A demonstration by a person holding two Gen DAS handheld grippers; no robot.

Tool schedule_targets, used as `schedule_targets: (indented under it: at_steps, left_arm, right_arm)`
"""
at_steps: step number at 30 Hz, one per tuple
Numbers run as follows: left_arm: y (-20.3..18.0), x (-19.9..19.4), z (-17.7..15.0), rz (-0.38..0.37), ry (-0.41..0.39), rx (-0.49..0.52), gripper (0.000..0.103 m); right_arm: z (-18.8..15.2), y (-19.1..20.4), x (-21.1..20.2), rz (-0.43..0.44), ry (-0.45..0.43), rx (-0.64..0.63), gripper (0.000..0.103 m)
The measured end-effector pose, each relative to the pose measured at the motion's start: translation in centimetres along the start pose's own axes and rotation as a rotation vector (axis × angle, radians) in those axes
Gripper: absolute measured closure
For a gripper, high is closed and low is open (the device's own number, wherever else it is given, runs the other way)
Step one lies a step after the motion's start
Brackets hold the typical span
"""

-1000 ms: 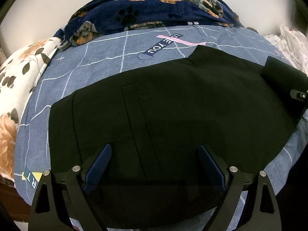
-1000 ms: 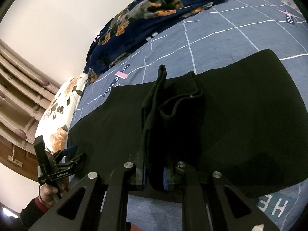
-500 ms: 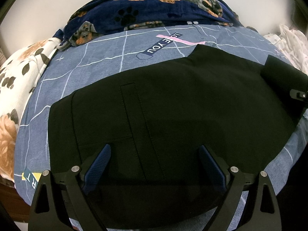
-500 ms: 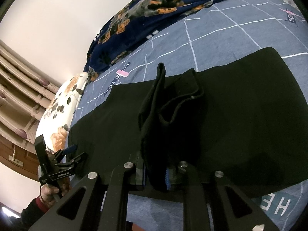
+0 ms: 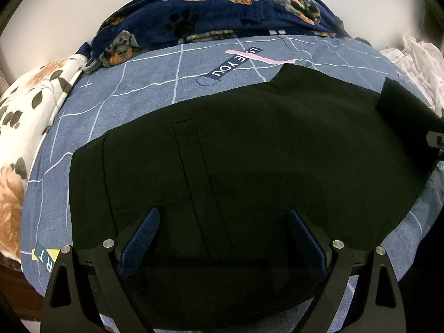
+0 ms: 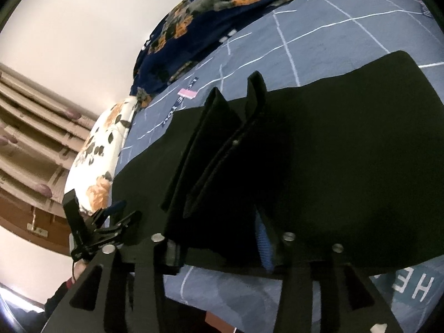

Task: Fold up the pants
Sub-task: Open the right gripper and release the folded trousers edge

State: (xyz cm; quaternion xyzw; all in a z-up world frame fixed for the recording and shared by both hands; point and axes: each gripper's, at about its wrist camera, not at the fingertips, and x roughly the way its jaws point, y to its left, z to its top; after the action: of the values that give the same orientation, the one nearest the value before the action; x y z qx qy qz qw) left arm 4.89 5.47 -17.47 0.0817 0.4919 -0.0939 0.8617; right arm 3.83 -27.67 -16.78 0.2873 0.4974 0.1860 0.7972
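With the right gripper (image 6: 222,238) jaws opening around a bunched fold of the matte black pants (image 5: 236,172) and the left gripper (image 5: 222,238) jaws wide and empty at six o'clock, the pants lie folded flat on the grid-patterned bed (image 5: 144,83), final folds seemingly left.

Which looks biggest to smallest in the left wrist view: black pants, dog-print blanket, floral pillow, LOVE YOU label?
1. black pants
2. dog-print blanket
3. floral pillow, cut off by the frame edge, so its rank against the blanket is unsure
4. LOVE YOU label
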Motion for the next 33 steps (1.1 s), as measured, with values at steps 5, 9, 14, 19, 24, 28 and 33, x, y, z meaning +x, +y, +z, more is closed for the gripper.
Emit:
schedule_targets:
  at_steps: [5,9,14,19,24,28,33]
  left_arm:
    - [-0.1,0.0,0.1,0.001,-0.001,0.001,0.01]
    - [0.0,-0.5,0.2,0.02,-0.016,0.007,0.01]
    - [-0.8,-4.2,1.2,0.019,-0.134,0.044,0.01]
    - [-3.8,-6.5,3.4,-0.102,-0.181,0.097,0.01]
    - [-8.4,-5.8,5.8,-0.22,-0.177,0.154,0.01]
    - [-11.9,-3.6,7.3,-0.303,-0.144,0.147,0.01]
    - [-15.0,-1.5,8.3,-0.366,-0.131,0.143,0.01]
  right_arm:
    - [-0.2,0.9,-0.1,0.039,0.033,-0.032,0.049]
    - [0.3,-0.3,-2.0,0.191,0.035,0.053,0.048]
    - [2.0,-5.6,-8.6,0.32,-0.139,0.255,0.048]
    - [1.5,-11.2,-15.8,0.201,-0.337,0.358,0.048]
    - [1.6,-13.6,-18.4,0.151,-0.413,0.403,0.079]
    - [3.5,-12.8,-16.3,0.122,-0.344,0.336,0.086]
    - [6.8,-12.1,-12.1,0.096,-0.269,0.263,0.087]
